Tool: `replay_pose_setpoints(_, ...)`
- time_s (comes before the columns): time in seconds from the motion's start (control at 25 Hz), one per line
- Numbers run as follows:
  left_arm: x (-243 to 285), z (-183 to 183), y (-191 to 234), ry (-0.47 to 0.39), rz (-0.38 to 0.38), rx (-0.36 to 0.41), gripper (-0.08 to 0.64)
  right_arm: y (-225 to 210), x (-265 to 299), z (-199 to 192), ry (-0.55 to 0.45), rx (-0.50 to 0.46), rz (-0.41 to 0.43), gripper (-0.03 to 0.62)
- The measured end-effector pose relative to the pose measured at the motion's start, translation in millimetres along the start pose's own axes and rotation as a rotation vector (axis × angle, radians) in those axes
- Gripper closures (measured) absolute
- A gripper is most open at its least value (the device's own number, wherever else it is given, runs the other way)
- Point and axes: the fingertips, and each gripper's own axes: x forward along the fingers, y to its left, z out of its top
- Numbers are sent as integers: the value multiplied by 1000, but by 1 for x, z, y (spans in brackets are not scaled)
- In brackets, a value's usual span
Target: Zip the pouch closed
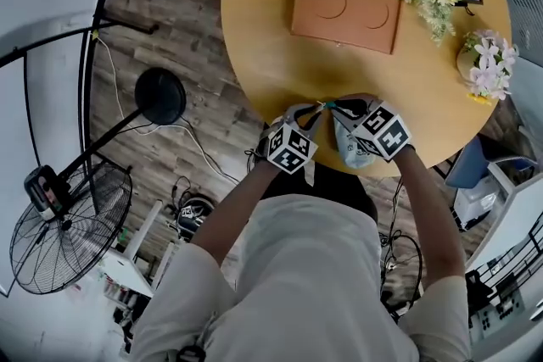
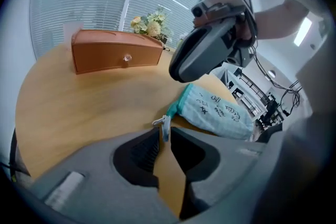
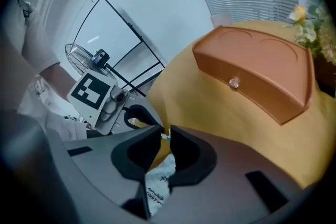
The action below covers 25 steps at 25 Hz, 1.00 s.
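Two-handed grip at the worktop's (image 1: 280,55) near edge: the left gripper's (image 2: 164,131) fingers pinch tight on the zipper pull (image 2: 161,124) at the pouch's (image 2: 218,112) teal end, and the right gripper's (image 3: 165,131) fingers hold narrow on the pale blue fabric beside it.

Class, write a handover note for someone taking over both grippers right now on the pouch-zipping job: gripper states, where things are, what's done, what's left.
Left gripper: shut on the pale tab at the teal end of the pouch.
Right gripper: shut on the pouch's teal edge.
Pouch: at the near edge of the table, between the grippers.
Done: both grips taken. How far the zip is closed does not show.
Left: probably draw the tab along while the other gripper steadies the pouch, then release.
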Motion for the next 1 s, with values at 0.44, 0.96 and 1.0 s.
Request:
replay_pose_setpoints(0.44,-2,7,5,-52,67,108,529,-16,37,-6,149,-21,65,537)
replay_pose_setpoints(0.96,-6,19,-1,-72,99,236,531,-18,48,-7,201,160,214,523)
replay_pose_setpoints(1.0,-6,20,-1,-71,101,240,531,-17,49,-6,206,169,230,520)
